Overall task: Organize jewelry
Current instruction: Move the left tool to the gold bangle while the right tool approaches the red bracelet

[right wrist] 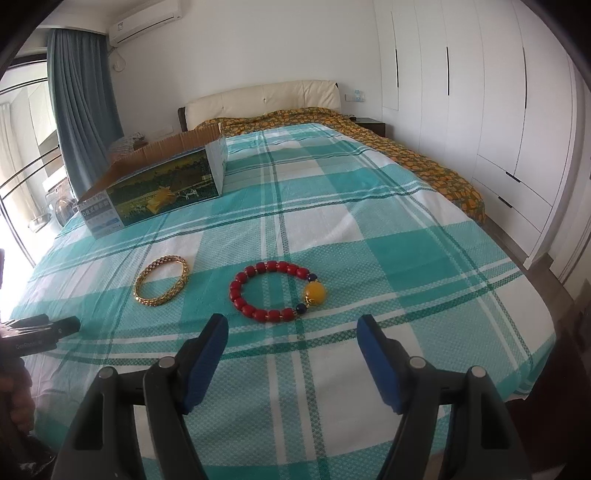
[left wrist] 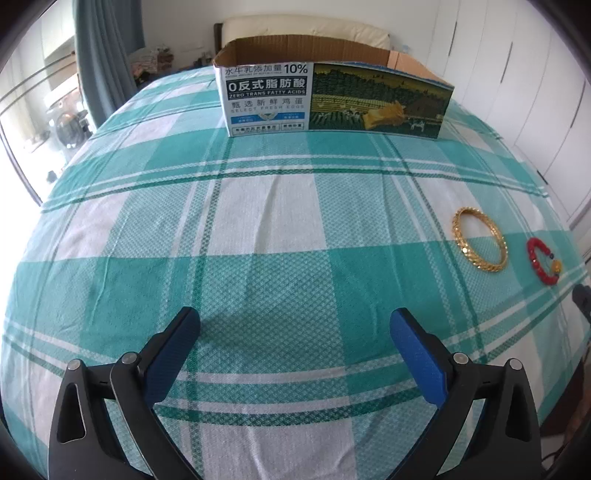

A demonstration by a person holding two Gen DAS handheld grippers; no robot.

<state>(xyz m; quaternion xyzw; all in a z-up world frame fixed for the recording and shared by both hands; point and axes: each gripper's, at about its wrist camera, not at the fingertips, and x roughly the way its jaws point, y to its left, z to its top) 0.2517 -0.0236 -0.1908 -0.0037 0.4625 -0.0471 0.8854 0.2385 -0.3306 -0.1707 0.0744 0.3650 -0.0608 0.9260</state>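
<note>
**Two spread tools above a bed bearing two bracelets and a carton**

The right tool (right wrist: 291,332) was spread wide, its blue pads (right wrist: 207,350) apart and gripping nothing, poised over the checked teal-and-white bedsheet (right wrist: 369,229). Just beyond its tips lay the red bead bracelet (right wrist: 275,291), flat on the sheet, with one large yellow bead on its right side. To the left of it, near but apart, lay the gold chain bracelet (right wrist: 161,280). The left tool (left wrist: 295,332) was likewise spread and empty, aimed at bare sheet; in its view the gold chain bracelet (left wrist: 479,240) and the red bead bracelet (left wrist: 543,260) sat well off to the right.

Only the left wrist view showed the printed front of the open cardboard carton (left wrist: 332,99) head-on; whether anything lay inside could not be told. Only the right wrist view showed the carton (right wrist: 162,188) from its side, the orange patterned cover (right wrist: 436,170) beneath the sheet, the cream headboard (right wrist: 262,98), the white wardrobe doors (right wrist: 498,92), the air conditioner (right wrist: 146,20), the blue-grey curtain (right wrist: 85,103), and part of the left tool's body (right wrist: 40,328) at the left edge.
</note>
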